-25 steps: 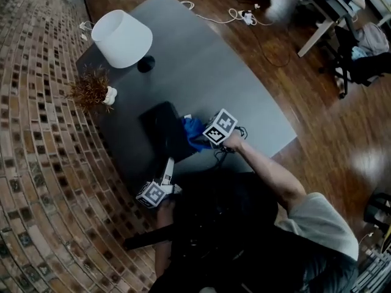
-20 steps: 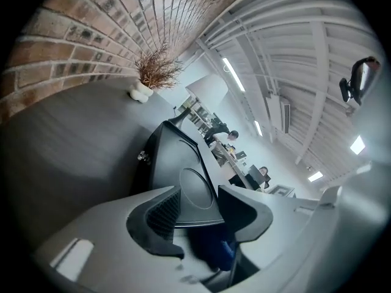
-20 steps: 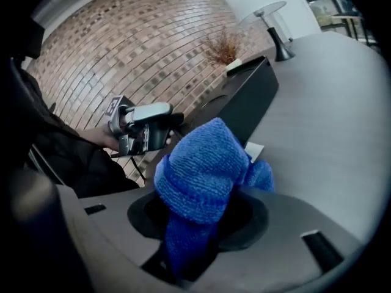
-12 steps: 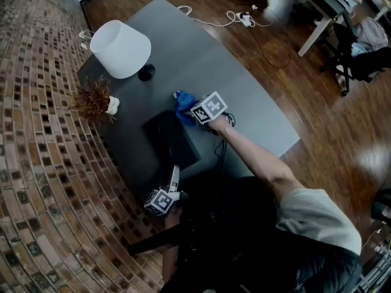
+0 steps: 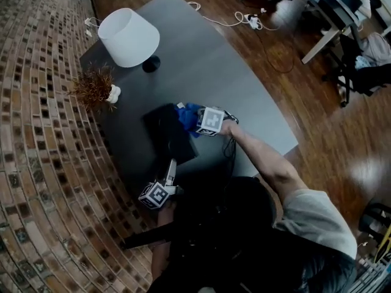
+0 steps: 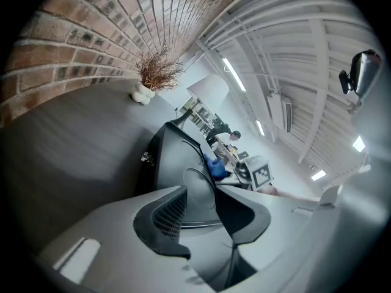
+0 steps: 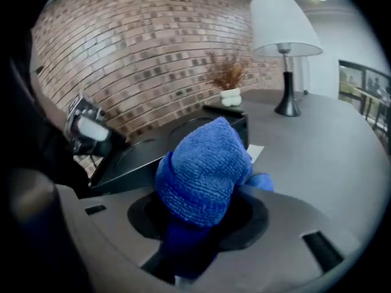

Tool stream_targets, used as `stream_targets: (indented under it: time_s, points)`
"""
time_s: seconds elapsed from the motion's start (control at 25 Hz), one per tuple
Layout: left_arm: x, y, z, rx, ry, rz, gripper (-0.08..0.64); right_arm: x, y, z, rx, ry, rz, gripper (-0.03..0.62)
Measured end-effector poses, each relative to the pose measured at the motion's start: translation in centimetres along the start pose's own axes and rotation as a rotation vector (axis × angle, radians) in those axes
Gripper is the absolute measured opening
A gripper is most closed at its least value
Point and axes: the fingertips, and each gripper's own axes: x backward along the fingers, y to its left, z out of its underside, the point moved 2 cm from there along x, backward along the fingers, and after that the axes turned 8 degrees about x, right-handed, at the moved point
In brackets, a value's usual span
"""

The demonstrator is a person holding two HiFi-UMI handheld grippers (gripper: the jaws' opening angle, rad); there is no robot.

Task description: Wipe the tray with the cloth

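Observation:
The black tray (image 5: pixel 165 136) lies on the grey table (image 5: pixel 244 90), with a round recess in its floor (image 6: pixel 183 163). My left gripper (image 5: pixel 171 165) reaches its near edge. In the left gripper view the jaws (image 6: pixel 201 215) have just been closing and the tray's rim sits between the pads. My right gripper (image 5: pixel 195 122) is shut on the blue cloth (image 5: pixel 187 116) at the tray's far right edge. In the right gripper view the bunched cloth (image 7: pixel 204 166) bulges out of the jaws (image 7: pixel 198 224), with the tray (image 7: pixel 140 154) just beyond it.
A white-shaded lamp (image 5: pixel 128 36) and a dried plant in a white pot (image 5: pixel 95 89) stand at the table's far left. A brick wall (image 5: pixel 36 133) runs along the left side. Cables (image 5: pixel 244 20) lie on the wooden floor beyond the table.
The right gripper carried the cloth from the tray's right side up to its far corner, then back a little and rolled. The left gripper stayed at the tray's near edge.

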Motion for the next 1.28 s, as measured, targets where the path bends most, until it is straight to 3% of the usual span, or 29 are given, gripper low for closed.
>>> stream_targets:
  time_s: [0.28, 0.4, 0.44, 0.52, 0.68, 0.8, 0.88, 0.96, 1.08, 1.28]
  points:
    - [0.4, -0.3, 0.0, 0.019, -0.029, 0.017, 0.149, 1.7, 14.5, 3.9, 0.352, 0.164, -0.168, 0.166]
    - [1.8, -1.6, 0.0, 0.045, -0.019, 0.066, 0.147, 3.4, 18.0, 4.9, 0.489, 0.220, -0.269, 0.166]
    - [2.6, -2.0, 0.3, 0.054, -0.011, 0.069, 0.147, 4.2, 17.7, 5.0, 0.483, 0.223, -0.265, 0.166]
    - [4.6, -1.7, 0.7, 0.062, 0.003, 0.047, 0.147, 6.1, 13.9, 4.2, 0.380, 0.189, -0.173, 0.166]
    - [6.6, 0.9, 1.7, 0.162, 0.039, 0.000, 0.147, 9.9, 0.1, -3.0, 0.079, -0.024, 0.179, 0.166]
    - [5.4, 1.6, 3.9, 0.303, 0.115, 0.032, 0.147, 8.6, -7.2, -9.0, 0.063, -0.034, 0.333, 0.166]
    - [4.4, 1.7, 4.4, 0.387, 0.103, 0.058, 0.117, 5.4, -9.4, -11.6, 0.091, 0.028, 0.326, 0.166]
    - [3.3, 1.9, 4.3, 0.419, 0.063, 0.076, 0.118, 2.0, -10.6, -12.8, 0.105, 0.113, 0.289, 0.167]
    - [2.6, 2.4, 3.8, 0.440, 0.012, 0.095, 0.140, -1.3, -11.5, -10.6, 0.052, 0.265, 0.209, 0.164]
    - [3.1, 4.7, 2.1, 0.440, -0.071, 0.071, 0.150, -1.9, -11.5, -8.4, 0.019, 0.312, 0.025, 0.153]
